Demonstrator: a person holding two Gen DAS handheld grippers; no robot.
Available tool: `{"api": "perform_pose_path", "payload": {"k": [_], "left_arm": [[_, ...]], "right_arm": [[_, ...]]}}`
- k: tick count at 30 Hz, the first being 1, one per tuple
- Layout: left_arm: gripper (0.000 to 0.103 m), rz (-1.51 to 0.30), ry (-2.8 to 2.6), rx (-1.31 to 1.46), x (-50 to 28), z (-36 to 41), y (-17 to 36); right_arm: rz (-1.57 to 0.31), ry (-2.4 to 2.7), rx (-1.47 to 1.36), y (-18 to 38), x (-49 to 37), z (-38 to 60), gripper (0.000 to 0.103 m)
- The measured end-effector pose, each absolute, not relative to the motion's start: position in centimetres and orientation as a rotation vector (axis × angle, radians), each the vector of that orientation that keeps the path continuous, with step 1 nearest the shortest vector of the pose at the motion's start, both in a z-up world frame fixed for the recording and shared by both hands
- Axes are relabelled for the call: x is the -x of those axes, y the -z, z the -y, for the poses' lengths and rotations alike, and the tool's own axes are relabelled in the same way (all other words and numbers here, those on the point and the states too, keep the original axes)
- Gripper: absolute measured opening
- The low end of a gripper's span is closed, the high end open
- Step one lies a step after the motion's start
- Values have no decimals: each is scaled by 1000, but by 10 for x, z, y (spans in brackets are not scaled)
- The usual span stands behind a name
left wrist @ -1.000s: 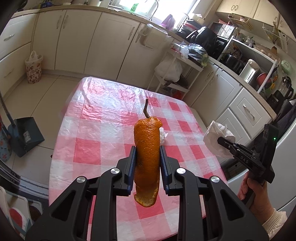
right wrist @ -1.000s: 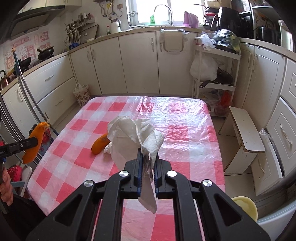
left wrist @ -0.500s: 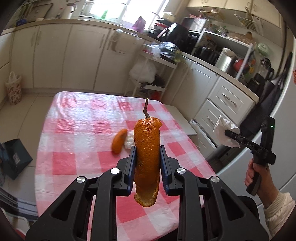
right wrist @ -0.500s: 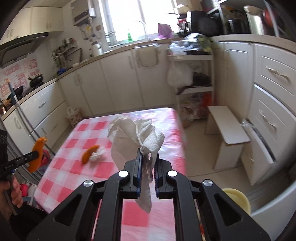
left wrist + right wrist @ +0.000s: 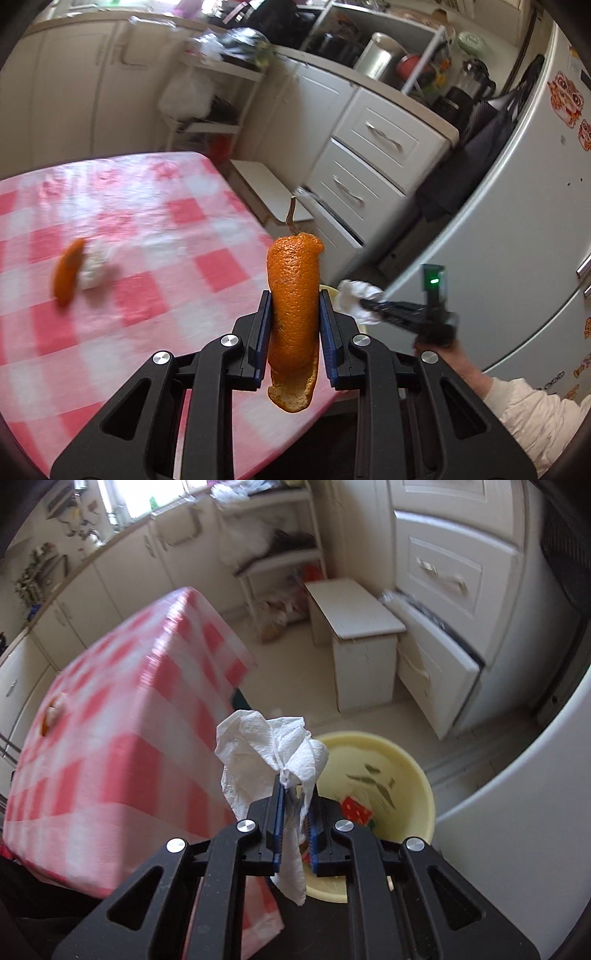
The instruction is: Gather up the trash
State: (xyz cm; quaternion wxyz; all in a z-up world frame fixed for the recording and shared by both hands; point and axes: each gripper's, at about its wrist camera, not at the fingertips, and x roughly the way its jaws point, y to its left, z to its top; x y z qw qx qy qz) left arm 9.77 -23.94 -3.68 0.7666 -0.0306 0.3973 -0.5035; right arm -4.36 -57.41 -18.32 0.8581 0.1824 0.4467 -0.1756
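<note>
Your left claw point(image 5: 293, 314) is clamped on a long strip of orange peel point(image 5: 293, 295) that stands upright between the blue pads at the centre of the left wrist view, its dry stem pointing up. Your right claw point(image 5: 295, 812) is pressed together on a crumpled white paper towel point(image 5: 266, 753), which bunches above the pads and trails below them at the lower centre of the right wrist view. Just behind that towel, at the lower right of the frame, a pale yellow bin point(image 5: 417, 775) sits on the floor with scraps in it, one of them red with white spots.

In the left part of the left wrist view, a second piece of peel point(image 5: 66, 273) and a small white wad point(image 5: 96, 267) lie touching on the pink-and-white checked tabletop point(image 5: 155, 236). Both are blurred.

At the right edge of that view, stickers with red cartoon figures show on the white fridge point(image 5: 517, 206); no writing on them can be read. Your right hand point(image 5: 448, 363) grips its tool below a green light.
</note>
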Motion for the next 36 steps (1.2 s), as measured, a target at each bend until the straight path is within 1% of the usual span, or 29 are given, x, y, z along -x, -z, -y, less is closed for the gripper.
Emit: {"api": "perform_pose_path", "payload": {"k": [2,3,4,5,6,8,9,12,13,14,16,18,19,20,23,25,27,28,30,32,36], "left_arm": [[22,-891,1141,23,-93,281,41],[22,-903,1162,-3,-90,301,42],[22,-918,1186,-34,-87,320,45],[22,-935,1210,-68,-84,341,50],[22,-947,1225,-91,-81,357,53],[22,-987,1260,-148,-76,396,65],[22,-1004,1268,-164,-75,410,71],[23,-1070,1290,-215,-71,458,91],[23,-1089,1296,-233,-70,472,99],[24,-1118,1302,-254,-67,490,107],[32,-1152,1296,-290,-65,515,119],[47,-1163,1285,-310,-64,532,126],[50,-1164,1273,-321,-63,538,128],[55,-1161,1252,-328,-63,539,128],[61,-1133,1238,-296,-66,526,119],[65,-1089,1207,-275,-69,505,105],[73,-1041,1175,-248,-73,477,88],[75,-1020,1161,-235,-77,463,81],[82,-963,1116,-217,-82,430,64],[85,-908,1074,-200,-87,389,47],[88,-841,958,-167,-106,311,23]], "right_arm": [[-974,393,-412,205,45,586,13],[-992,406,-433,218,45,594,18],[-1003,418,-451,228,46,600,29],[-1007,424,-465,234,49,605,36],[-1010,425,-483,241,51,610,45],[-1005,431,-513,249,59,618,46],[-996,437,-522,249,63,619,49],[-946,442,-571,245,85,622,51],[-920,447,-592,242,97,621,55],[-903,453,-606,241,106,620,56],[-888,446,-628,240,118,617,58],[-886,440,-637,238,126,612,58],[-884,435,-642,236,129,611,59],[-879,429,-643,232,131,610,60],[-846,414,-638,215,132,604,62],[-809,397,-638,197,129,600,64],[-766,371,-629,174,122,593,65],[-741,356,-624,162,118,589,69],[-691,328,-609,133,109,578,76],[-647,292,-593,106,98,565,77],[-567,206,-555,51,67,526,84]]}}
